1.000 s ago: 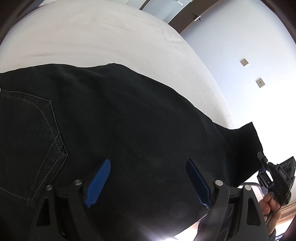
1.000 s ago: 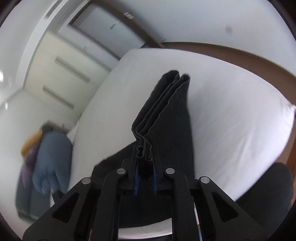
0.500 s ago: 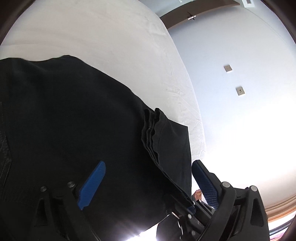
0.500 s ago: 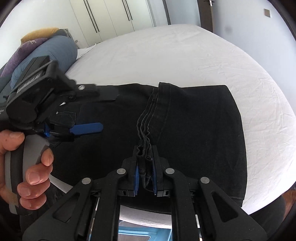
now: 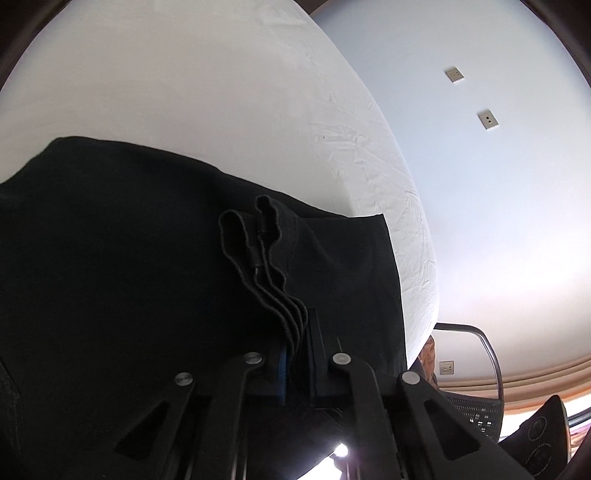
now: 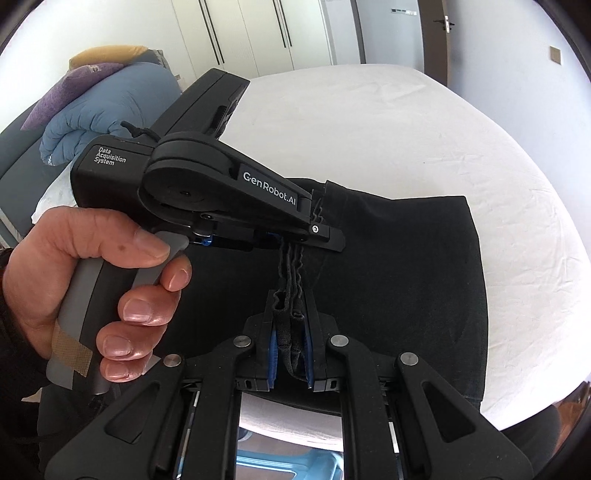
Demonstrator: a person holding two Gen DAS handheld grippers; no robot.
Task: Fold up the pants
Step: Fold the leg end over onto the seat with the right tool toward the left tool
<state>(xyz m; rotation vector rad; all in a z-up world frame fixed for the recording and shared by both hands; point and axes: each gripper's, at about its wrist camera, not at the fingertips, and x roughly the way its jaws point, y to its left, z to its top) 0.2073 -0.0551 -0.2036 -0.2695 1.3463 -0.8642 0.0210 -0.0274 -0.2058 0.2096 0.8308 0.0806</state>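
Note:
Black pants (image 6: 399,277) lie folded over on a white bed (image 6: 369,122). Their stacked leg hems (image 6: 291,273) stand up in a bunched ridge between both grippers. My right gripper (image 6: 290,350) is shut on the near end of that ridge, with cloth filling the gap between its blue pads. My left gripper (image 6: 317,229), held by a hand (image 6: 92,277), comes in from the left, and its jaws are closing tight on the same hems a little farther along. In the left wrist view the hem layers (image 5: 258,251) run straight into the left gripper (image 5: 295,354), over the dark pants (image 5: 129,277).
A blue duvet with purple and yellow pillows (image 6: 103,107) lies at the bed's far left. White wardrobe doors (image 6: 258,33) stand behind the bed. A metal-framed chair (image 5: 480,369) stands by the bed's corner, below a pale wall with sockets (image 5: 487,122). White sheet (image 5: 184,92) stretches beyond the pants.
The right gripper has carried the leg hems over onto the pants and rolled upright. The left gripper, wide open before, has moved to the hems and closed on them.

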